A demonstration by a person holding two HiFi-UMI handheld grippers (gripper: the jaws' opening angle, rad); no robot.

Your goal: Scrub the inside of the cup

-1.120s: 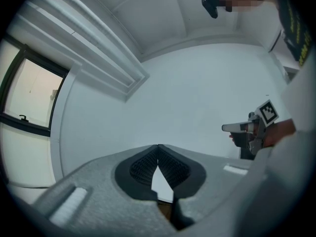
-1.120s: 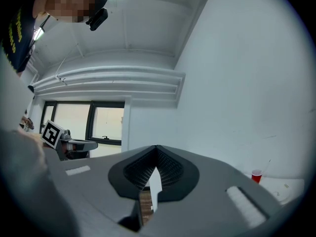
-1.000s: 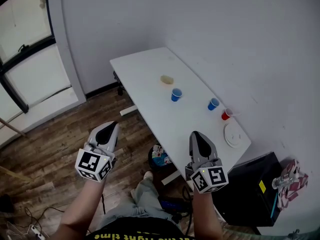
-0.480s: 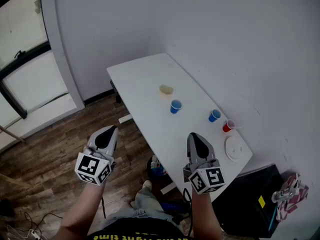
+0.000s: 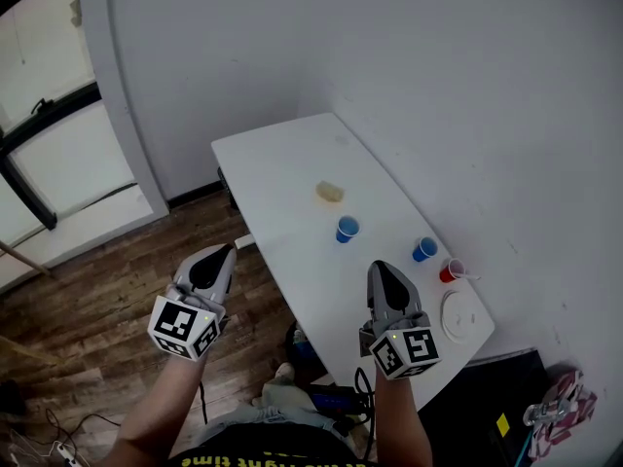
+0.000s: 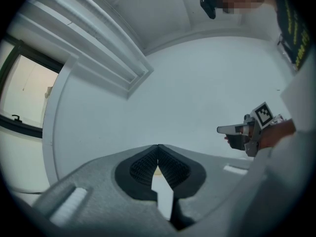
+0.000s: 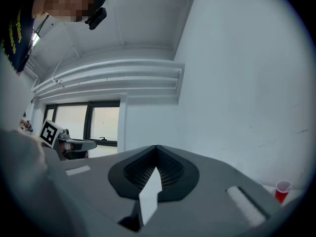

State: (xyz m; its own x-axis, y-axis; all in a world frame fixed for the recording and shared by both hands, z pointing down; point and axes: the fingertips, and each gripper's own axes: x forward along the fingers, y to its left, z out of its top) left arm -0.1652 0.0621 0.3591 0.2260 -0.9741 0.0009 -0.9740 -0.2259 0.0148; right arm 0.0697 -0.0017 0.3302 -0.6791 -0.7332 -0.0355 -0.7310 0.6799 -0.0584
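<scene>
On a white table (image 5: pixel 282 163) stand two blue cups (image 5: pixel 347 229) (image 5: pixel 423 249) and a red cup (image 5: pixel 448 270), which also shows at the right gripper view's lower right (image 7: pixel 282 190). A yellowish sponge (image 5: pixel 329 192) lies farther back on the table. My left gripper (image 5: pixel 216 257) hangs shut and empty over the wooden floor, left of the table. My right gripper (image 5: pixel 382 272) is shut and empty above the table's near edge, short of the cups. Both gripper views look up at the wall, with jaws pressed together and nothing between them.
A white plate (image 5: pixel 458 313) lies at the table's near right end. A black box (image 5: pixel 482 407) stands on the floor to the right. Cables and small items lie under the table. A window (image 5: pixel 58 154) runs along the left wall.
The view has shifted so the table and cups sit lower and slightly right in the head view. Both grippers keep about the same pose and stay shut.
</scene>
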